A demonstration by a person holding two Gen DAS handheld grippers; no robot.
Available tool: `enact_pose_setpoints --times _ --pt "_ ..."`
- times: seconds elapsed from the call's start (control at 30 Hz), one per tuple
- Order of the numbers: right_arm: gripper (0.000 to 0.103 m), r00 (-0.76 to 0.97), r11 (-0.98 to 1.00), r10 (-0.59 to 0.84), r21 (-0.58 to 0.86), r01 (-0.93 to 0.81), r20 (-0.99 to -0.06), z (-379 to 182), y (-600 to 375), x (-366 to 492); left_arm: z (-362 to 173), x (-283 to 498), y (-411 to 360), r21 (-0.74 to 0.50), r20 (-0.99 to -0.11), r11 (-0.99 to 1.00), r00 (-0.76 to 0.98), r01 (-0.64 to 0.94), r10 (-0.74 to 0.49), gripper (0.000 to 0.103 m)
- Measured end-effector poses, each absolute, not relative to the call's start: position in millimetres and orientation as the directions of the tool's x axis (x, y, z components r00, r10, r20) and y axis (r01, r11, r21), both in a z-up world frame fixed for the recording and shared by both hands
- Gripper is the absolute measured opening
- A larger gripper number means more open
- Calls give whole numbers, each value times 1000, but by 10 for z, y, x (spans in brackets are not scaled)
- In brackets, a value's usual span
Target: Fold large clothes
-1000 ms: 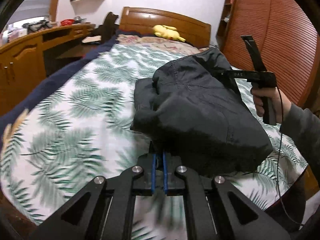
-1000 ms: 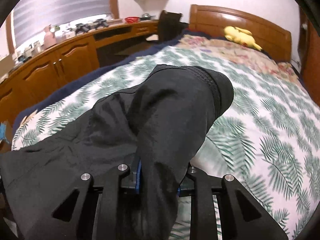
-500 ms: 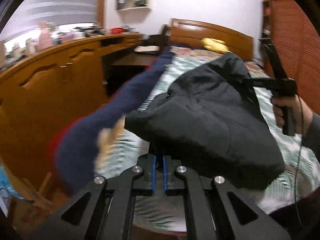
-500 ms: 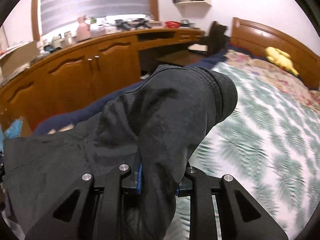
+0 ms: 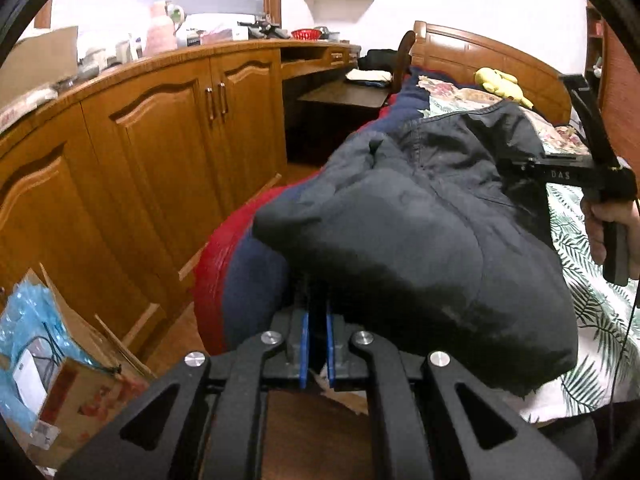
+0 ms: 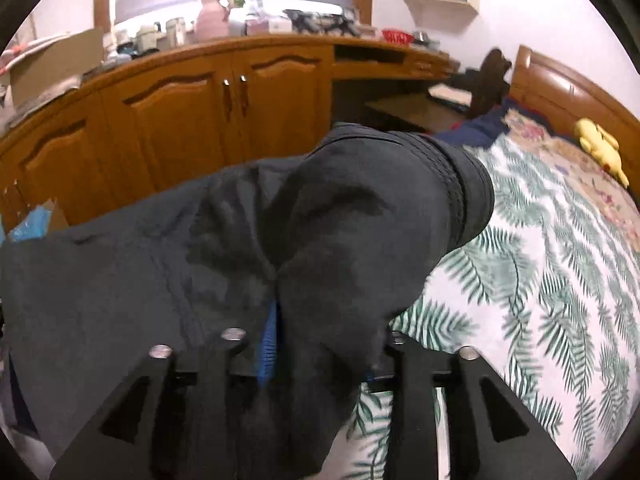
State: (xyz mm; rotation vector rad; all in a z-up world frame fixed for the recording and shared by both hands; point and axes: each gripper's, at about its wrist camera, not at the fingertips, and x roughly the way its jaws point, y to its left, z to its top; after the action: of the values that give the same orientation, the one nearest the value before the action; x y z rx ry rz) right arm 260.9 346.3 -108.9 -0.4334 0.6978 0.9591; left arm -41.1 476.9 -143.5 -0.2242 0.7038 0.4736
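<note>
Left wrist view:
Left gripper (image 5: 315, 354): blue pads pressed together, pinching an edge of the garment.
Garment (image 5: 420, 248): dark, bunched, hanging off the left gripper above the bed's near corner, stretching toward the right gripper.
Right gripper (image 5: 524, 170): at the garment's far right edge; fingertips hidden in cloth, state not readable from here.
Hand (image 5: 600, 228): wrapped around the right gripper's handle.
Bed (image 5: 592, 280): leaf-print cover, blue and red bedding at its left edge.
Cabinets (image 5: 160, 148): wooden, left of the bed.

Right wrist view:
Right gripper (image 6: 320, 360): jaws have just been opening; a thick fold of garment (image 6: 360, 240) lies between them; whether the pads press on it cannot be told.
Left pad (image 6: 269, 344): blue, partly exposed beside the cloth.
Right pad: hidden.
Garment: draped over the gripper, spreading left, cuff-like band at upper right.
Bed (image 6: 540, 300): below and right.
</note>
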Motion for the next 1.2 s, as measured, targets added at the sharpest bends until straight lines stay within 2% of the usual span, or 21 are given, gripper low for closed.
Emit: enact_pose_setpoints --times 0.07,0.3,0.43,0.63,0.7,0.87,1.07,1.2 --pt "50 384 523 587 -29 -852 -713 -1101 3380 2623 -1447 -444 4770 -60 -671 873 667 -484 324 5" --pt "65 379 515 630 -1 -857 -678 -1087 3093 2419 -1353 -741 4638 -66 -655 864 675 -499 340 9" --pt "66 285 421 684 44 -906 -672 -1051 3082 2136 -1121 -887 4533 -46 -601 853 697 -519 392 10" --pt "65 43 238 719 187 -953 -694 -1217 3171 1677 -746 -755 4423 -62 -540 874 753 -481 376 12" --pt "66 42 232 712 178 -956 -701 -1319 3203 1560 -680 -650 4445 -72 -535 876 760 -476 369 15" --pt "66 64 240 710 155 -958 -702 -1416 3216 1489 -702 -342 4470 -85 -557 889 761 -450 332 16" --pt "65 84 241 707 126 -962 -703 -1348 3124 1459 -1074 -26 4565 -52 -676 883 667 -466 312 16" --pt "65 101 243 710 107 -964 -696 -1260 2974 1428 -1255 13 4596 -37 -716 870 621 -492 321 16"
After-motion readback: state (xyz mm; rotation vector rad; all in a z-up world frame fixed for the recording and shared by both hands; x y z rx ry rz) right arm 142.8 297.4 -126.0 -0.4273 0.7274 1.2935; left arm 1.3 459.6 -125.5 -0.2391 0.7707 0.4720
